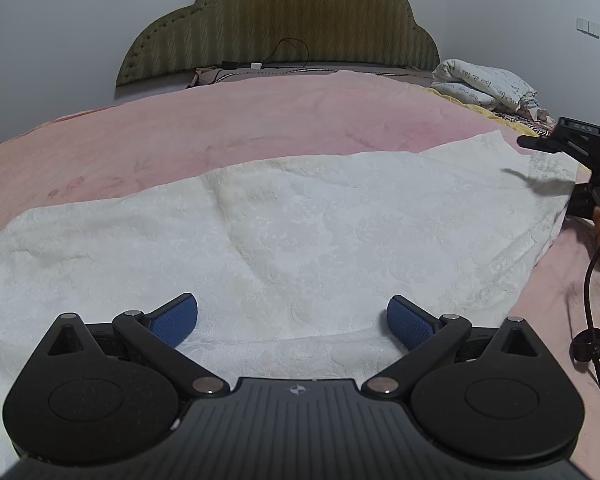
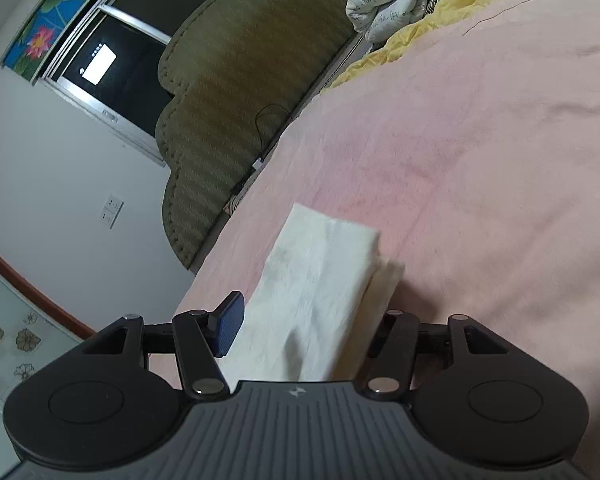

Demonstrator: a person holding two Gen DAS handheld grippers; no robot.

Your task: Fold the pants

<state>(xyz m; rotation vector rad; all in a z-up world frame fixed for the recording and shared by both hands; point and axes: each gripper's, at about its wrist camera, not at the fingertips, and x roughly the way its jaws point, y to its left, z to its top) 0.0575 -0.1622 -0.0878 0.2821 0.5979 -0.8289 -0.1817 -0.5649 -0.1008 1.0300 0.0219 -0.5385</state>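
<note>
White textured pants [image 1: 284,236] lie spread across the pink bedspread [image 1: 220,120]. My left gripper [image 1: 292,322] is open just above the pants' near edge, blue pads [image 1: 174,320] wide apart, holding nothing. My right gripper [image 2: 304,330] is open with the pants' end [image 2: 324,272] lying between its jaws; its left blue pad [image 2: 230,328] shows, the right finger is hidden behind the cloth. In the left wrist view the right gripper [image 1: 568,160] sits at the pants' far right end, rolled on its side.
A green padded headboard [image 1: 280,28] stands at the bed's far end with a black cable [image 1: 288,50] before it. Folded white printed bedding [image 1: 488,84] and a yellow cover [image 2: 440,16] lie at the far right corner. A dark window [image 2: 116,64] is on the wall.
</note>
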